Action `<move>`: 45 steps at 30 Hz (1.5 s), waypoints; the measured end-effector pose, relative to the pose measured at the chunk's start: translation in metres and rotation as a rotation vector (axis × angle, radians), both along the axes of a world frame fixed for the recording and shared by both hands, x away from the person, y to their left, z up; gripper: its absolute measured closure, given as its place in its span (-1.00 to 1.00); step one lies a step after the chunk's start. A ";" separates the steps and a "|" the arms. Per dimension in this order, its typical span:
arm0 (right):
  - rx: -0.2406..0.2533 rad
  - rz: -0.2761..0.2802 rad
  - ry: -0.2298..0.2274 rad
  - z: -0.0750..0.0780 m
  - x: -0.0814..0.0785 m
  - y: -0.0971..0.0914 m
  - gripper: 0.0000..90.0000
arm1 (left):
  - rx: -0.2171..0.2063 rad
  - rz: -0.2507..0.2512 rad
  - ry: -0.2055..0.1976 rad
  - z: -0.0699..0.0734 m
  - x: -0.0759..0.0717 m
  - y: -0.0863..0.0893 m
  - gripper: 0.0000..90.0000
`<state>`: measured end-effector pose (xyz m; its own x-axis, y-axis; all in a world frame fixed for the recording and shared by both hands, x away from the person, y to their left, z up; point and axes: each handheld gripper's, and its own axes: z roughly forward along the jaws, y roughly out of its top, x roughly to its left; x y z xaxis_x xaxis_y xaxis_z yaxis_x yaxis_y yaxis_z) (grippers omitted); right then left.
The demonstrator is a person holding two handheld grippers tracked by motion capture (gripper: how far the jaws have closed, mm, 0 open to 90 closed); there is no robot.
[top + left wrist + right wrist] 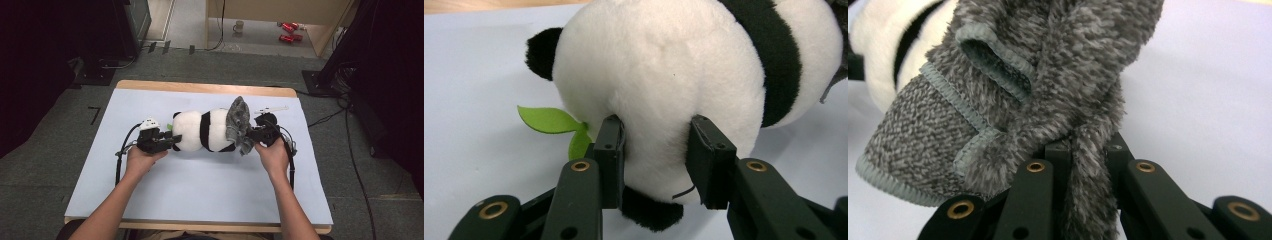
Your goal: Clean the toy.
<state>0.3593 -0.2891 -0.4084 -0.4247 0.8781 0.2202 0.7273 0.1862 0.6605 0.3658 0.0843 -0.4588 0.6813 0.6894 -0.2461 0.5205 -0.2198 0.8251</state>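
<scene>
Fingers (611, 150) pinch plush panda (664, 80); opposite pair grips grey garment (1048, 90).

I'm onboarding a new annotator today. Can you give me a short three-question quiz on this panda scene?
1. True or false: the left gripper is pinching the plush panda.
2. What does the right gripper hold? A) grey fuzzy garment B) green leaf C) cable
3. What colour is the felt leaf beside the panda's head?

Key: 1 true; 2 A, the grey fuzzy garment; 3 green.
</scene>
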 end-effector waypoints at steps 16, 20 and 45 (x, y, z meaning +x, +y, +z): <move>0.051 0.006 -0.016 0.013 -0.016 -0.009 0.78 | -0.031 0.005 -0.020 -0.001 0.003 0.002 0.21; 0.049 0.034 -0.055 0.026 -0.020 0.002 0.77 | -0.019 -0.013 -0.036 0.000 0.002 0.003 -0.02; 0.073 0.145 -0.110 0.049 -0.024 0.047 0.77 | 0.064 -0.091 -0.075 -0.030 -0.001 -0.009 -0.41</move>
<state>0.3356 -0.2419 -0.3593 -0.5710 0.7891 0.2263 0.6187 0.2325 0.7505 0.3645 0.0756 -0.4886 0.7568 0.6365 -0.1491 0.4330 -0.3171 0.8438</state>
